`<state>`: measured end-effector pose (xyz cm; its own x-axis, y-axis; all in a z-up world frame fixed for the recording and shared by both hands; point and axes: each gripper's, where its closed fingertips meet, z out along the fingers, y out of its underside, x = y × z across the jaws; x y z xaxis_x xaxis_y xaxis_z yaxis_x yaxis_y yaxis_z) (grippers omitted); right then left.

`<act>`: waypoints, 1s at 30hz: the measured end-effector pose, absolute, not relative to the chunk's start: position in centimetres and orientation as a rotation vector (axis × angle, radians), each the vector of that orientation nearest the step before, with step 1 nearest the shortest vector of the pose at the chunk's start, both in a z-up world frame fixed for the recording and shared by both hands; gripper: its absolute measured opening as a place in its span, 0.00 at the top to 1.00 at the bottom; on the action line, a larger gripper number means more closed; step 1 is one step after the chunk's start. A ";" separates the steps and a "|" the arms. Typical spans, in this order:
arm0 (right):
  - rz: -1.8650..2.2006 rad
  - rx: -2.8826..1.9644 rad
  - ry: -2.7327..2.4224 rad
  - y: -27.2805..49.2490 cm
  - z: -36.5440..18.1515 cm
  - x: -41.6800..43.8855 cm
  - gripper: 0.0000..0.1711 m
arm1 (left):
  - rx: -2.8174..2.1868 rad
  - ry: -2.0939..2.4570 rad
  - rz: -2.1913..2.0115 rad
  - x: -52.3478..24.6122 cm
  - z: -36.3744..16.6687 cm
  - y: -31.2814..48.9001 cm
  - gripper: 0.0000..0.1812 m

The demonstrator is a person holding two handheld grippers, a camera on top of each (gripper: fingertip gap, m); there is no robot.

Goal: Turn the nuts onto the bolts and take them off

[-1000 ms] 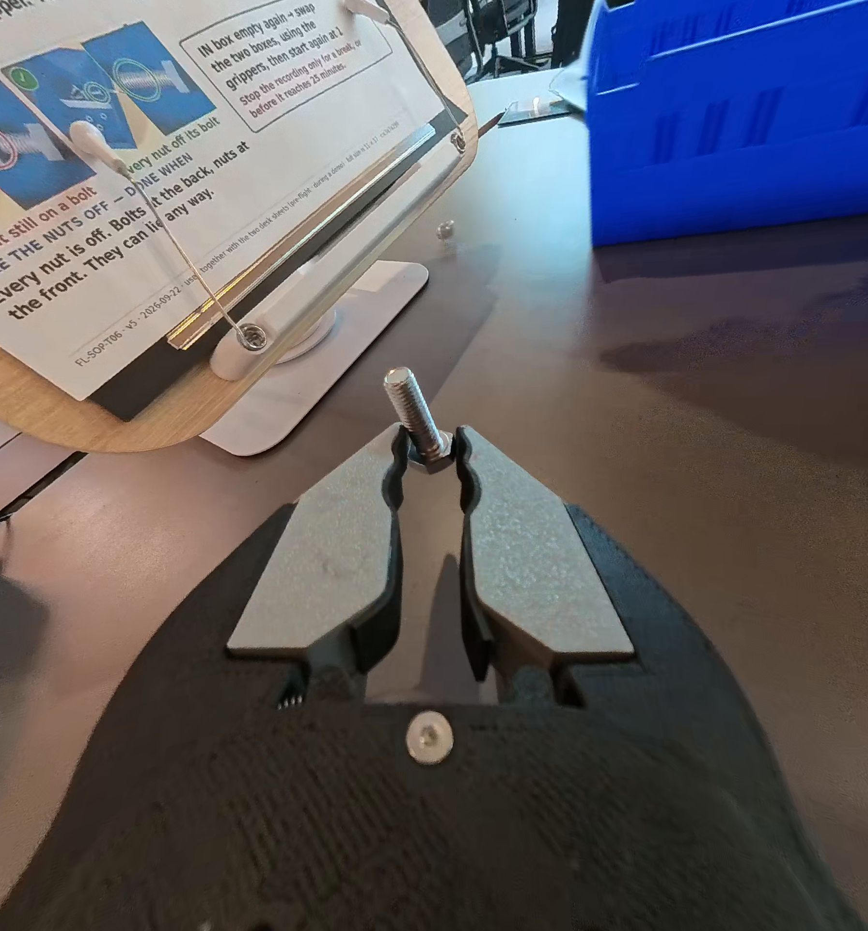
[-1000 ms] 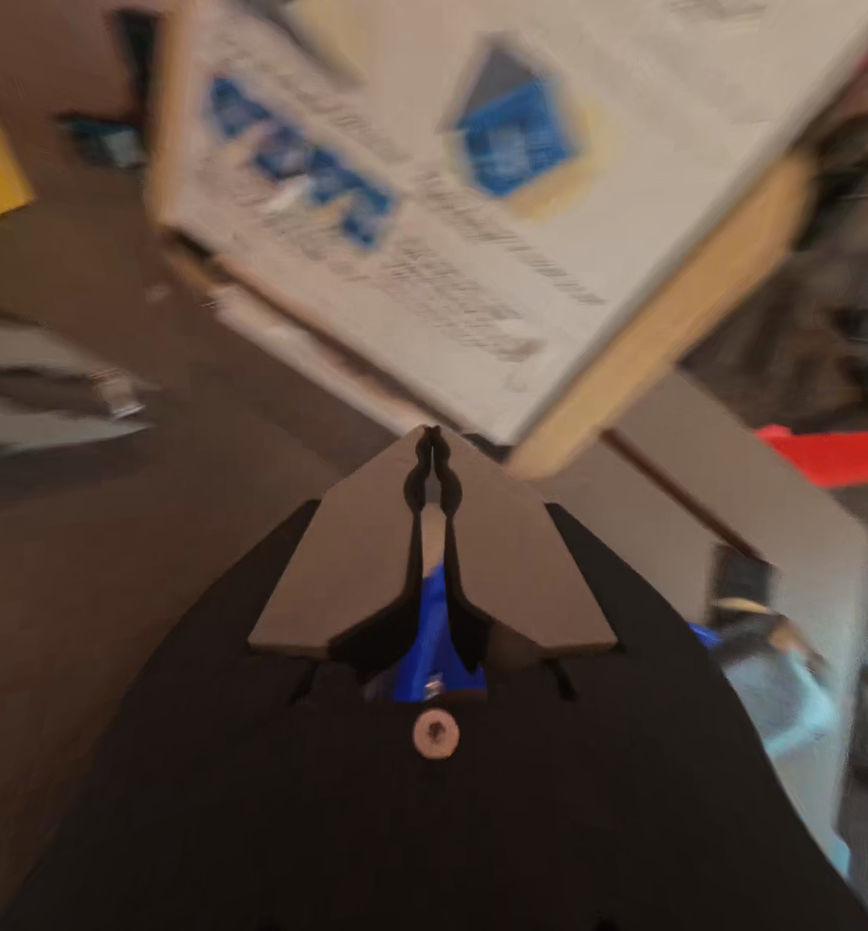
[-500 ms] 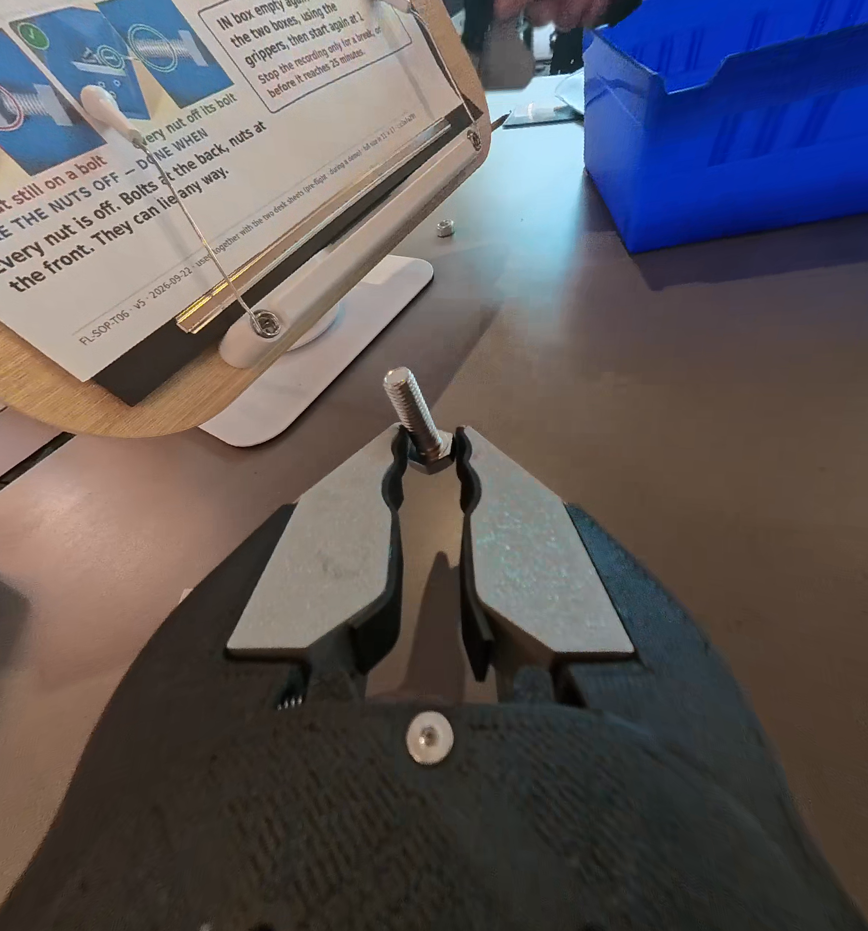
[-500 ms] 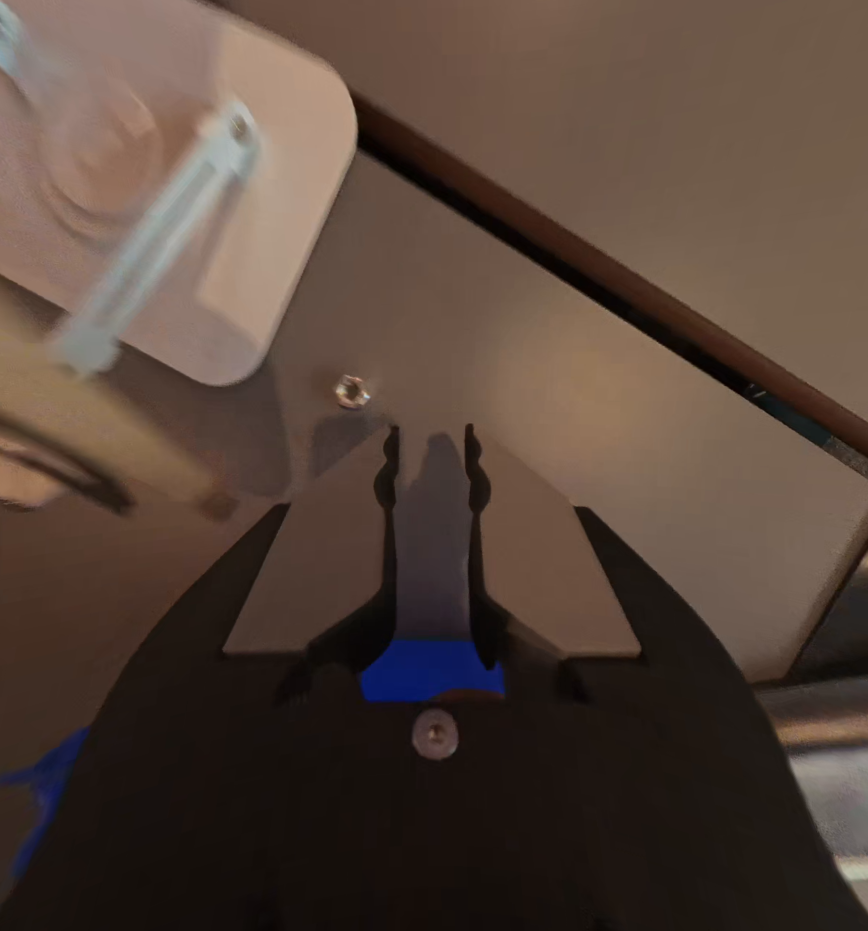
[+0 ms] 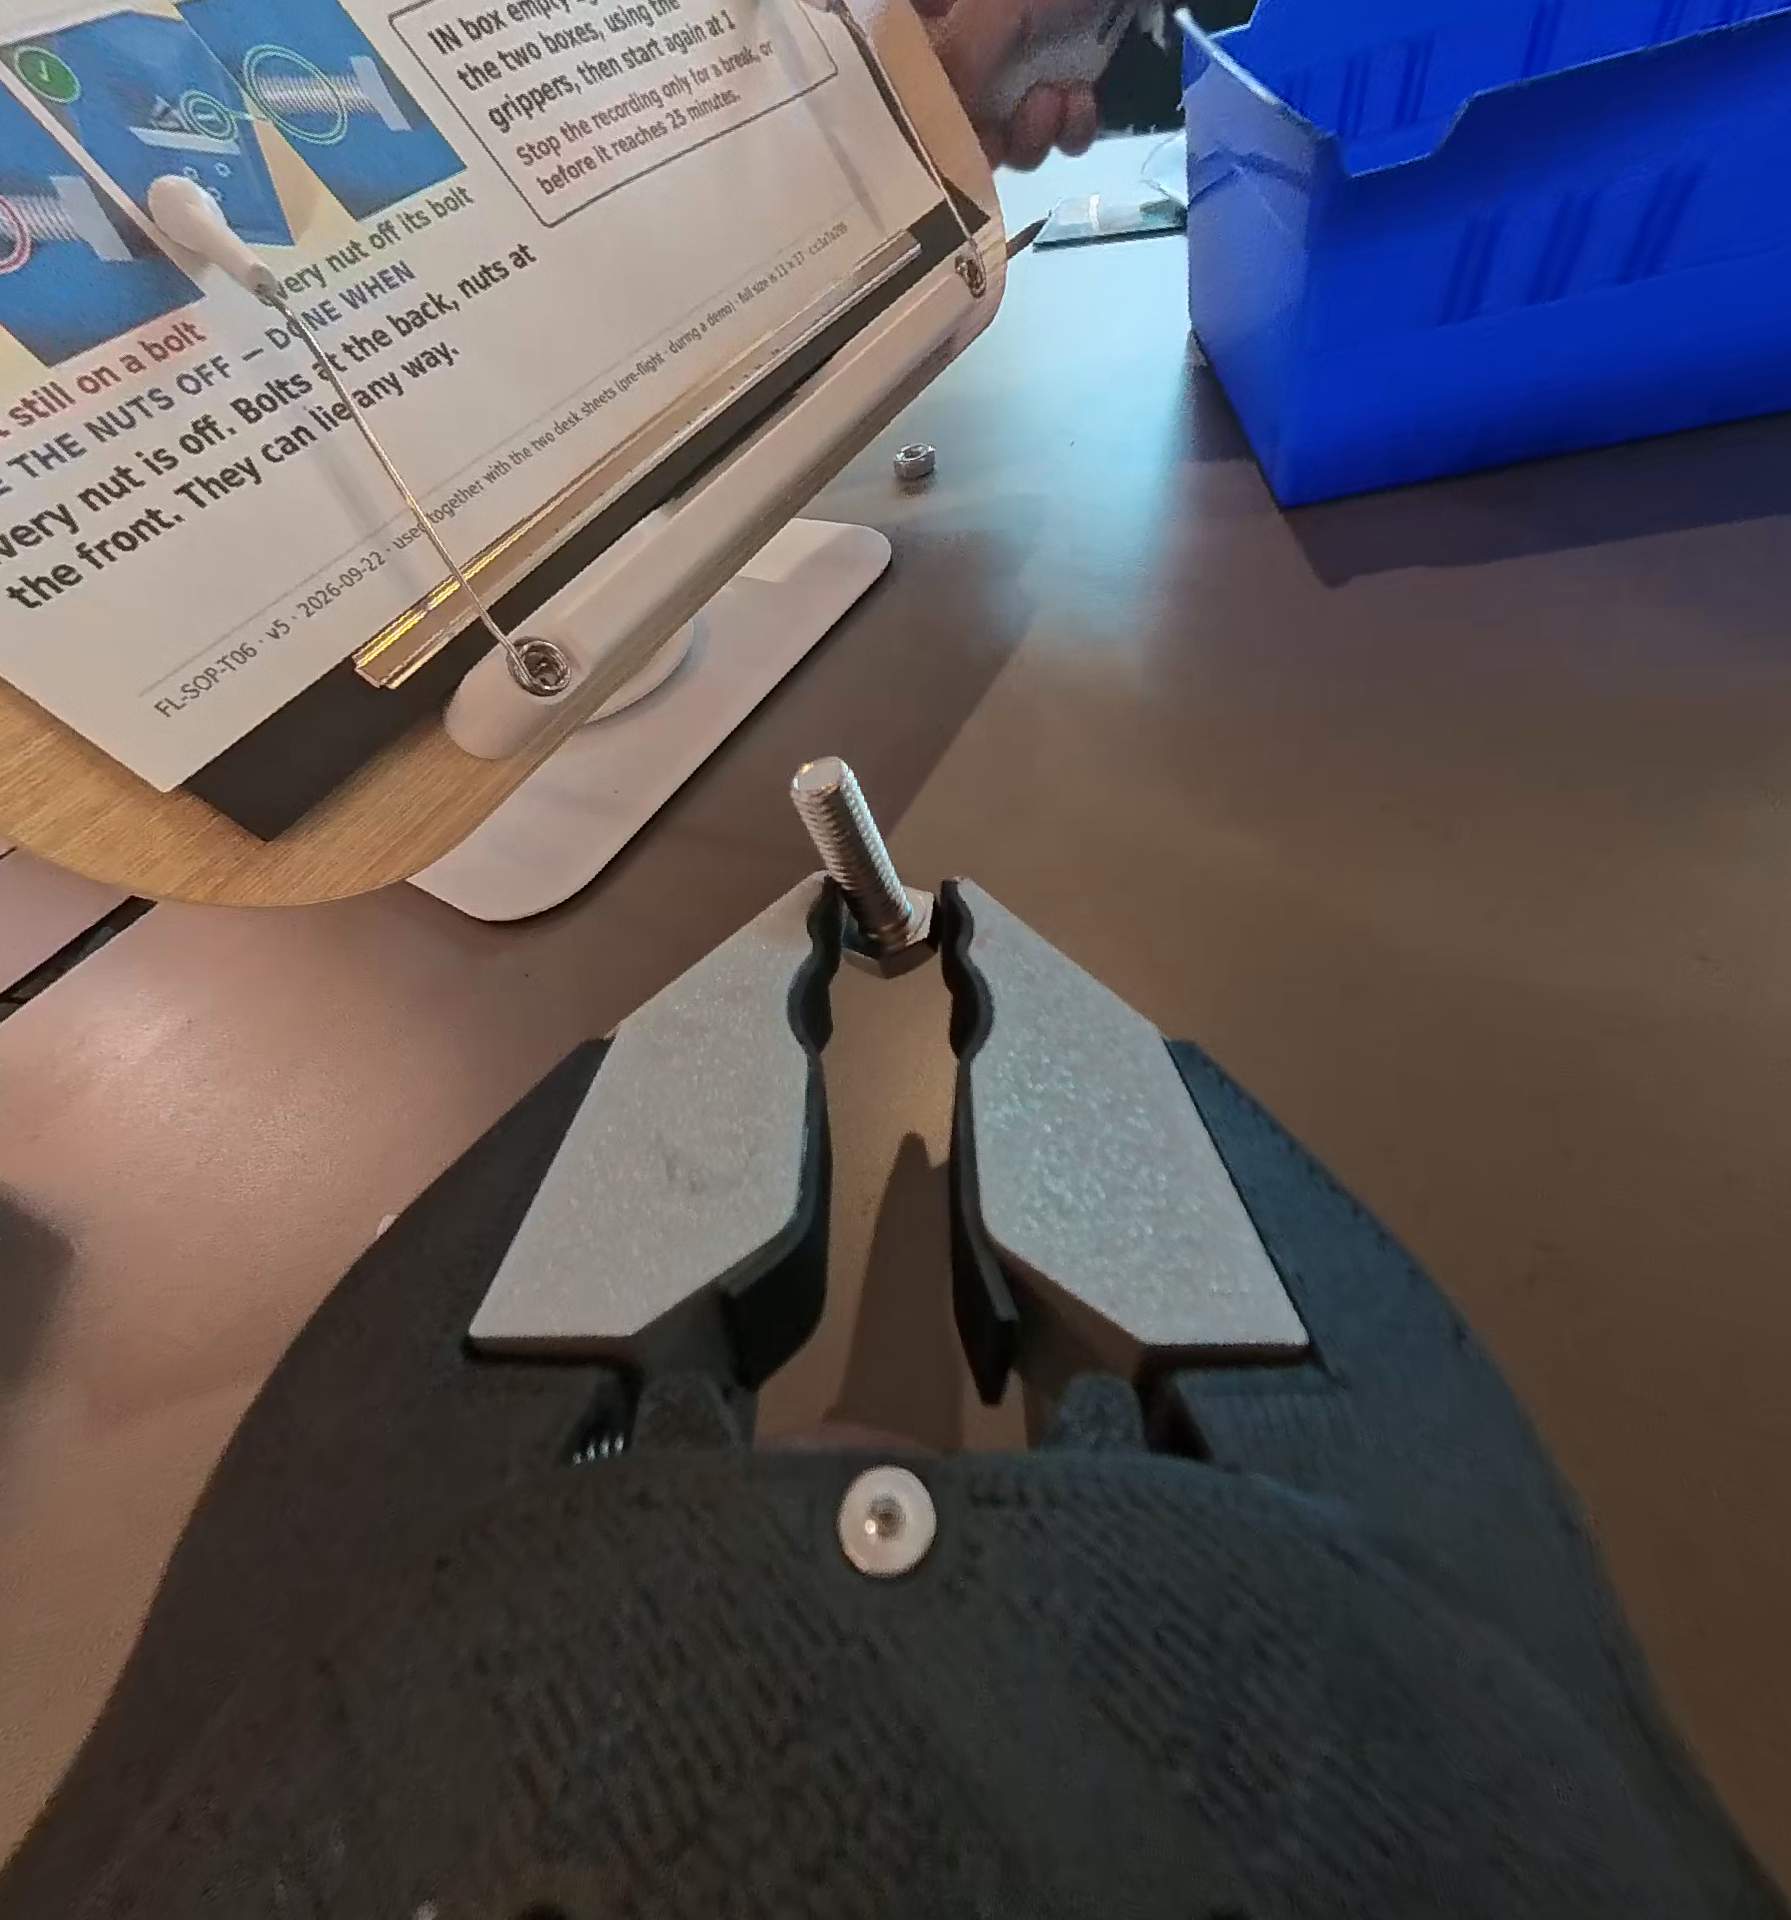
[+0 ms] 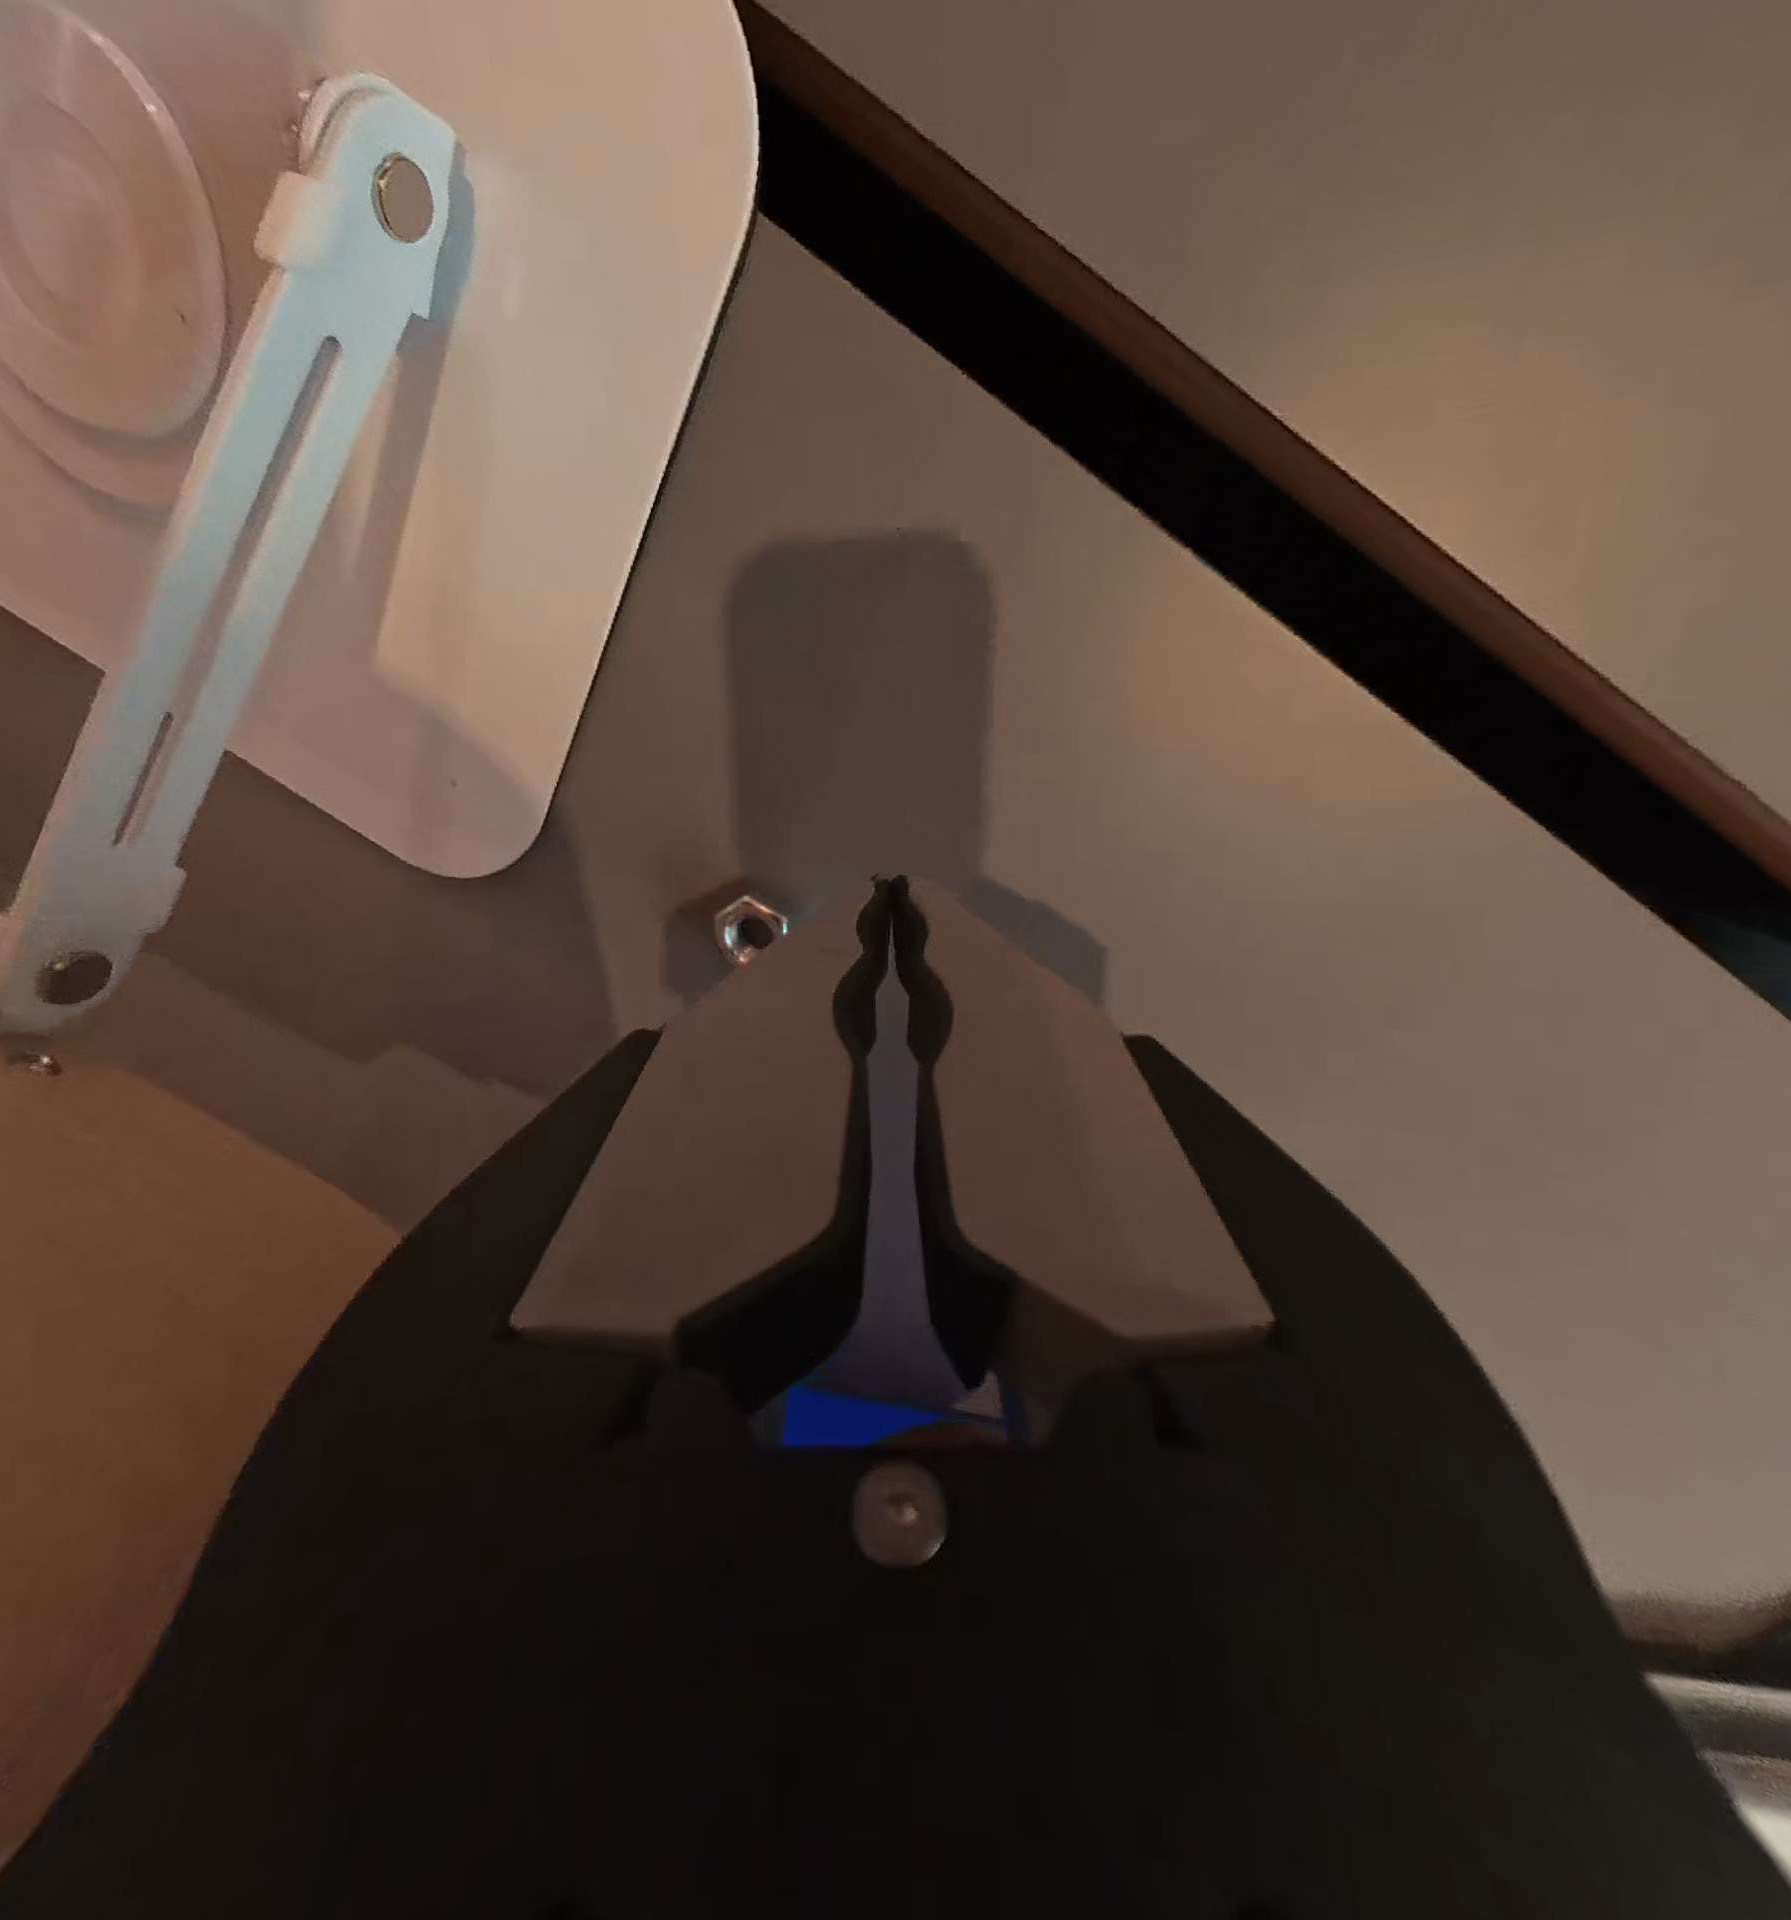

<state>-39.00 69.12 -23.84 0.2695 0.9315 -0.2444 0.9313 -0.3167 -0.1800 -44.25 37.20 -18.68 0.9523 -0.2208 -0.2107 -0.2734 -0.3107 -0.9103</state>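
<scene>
My left gripper [image 5: 886, 920] is shut on the head of a silver bolt [image 5: 849, 847], whose bare threaded shank points up and away, a little above the brown table [image 5: 1390, 935]. A loose silver nut [image 5: 913, 458] lies on the table between the stand and the blue bin. In the right wrist view the same nut [image 6: 749, 924] lies flat on the table just left of my right gripper [image 6: 891, 883]. The right gripper is shut and empty, its tips beside the nut, not around it.
A wooden document stand with an instruction sheet [image 5: 351, 364] on a white base [image 5: 704, 665] stands at the left; its base [image 6: 455, 468] fills the right view's upper left. A blue bin [image 5: 1545, 239] stands at the back right. The table's far edge [image 6: 1286, 499] runs diagonally. One gripper's finger ends stand about 35 cm off the other's.
My right gripper swung down to the table near the nut, opened, then shut without the nut in it. My left gripper drew back slightly and still holds the bolt.
</scene>
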 end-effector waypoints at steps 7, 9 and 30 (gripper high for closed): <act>0.664 -2.855 -2.055 62.5 -24.8 -35.5 1.00 | -1.902 0.341 0.050 -44.6 -18.6 37.2 0.91; 0.627 -2.907 -2.057 62.1 -24.7 -34.8 1.00 | -1.899 0.337 0.048 -44.6 -18.6 37.2 0.91; 0.736 -2.044 -1.590 54.7 -9.3 -27.1 0.93 | -1.899 0.370 0.088 -44.3 -18.7 37.1 0.91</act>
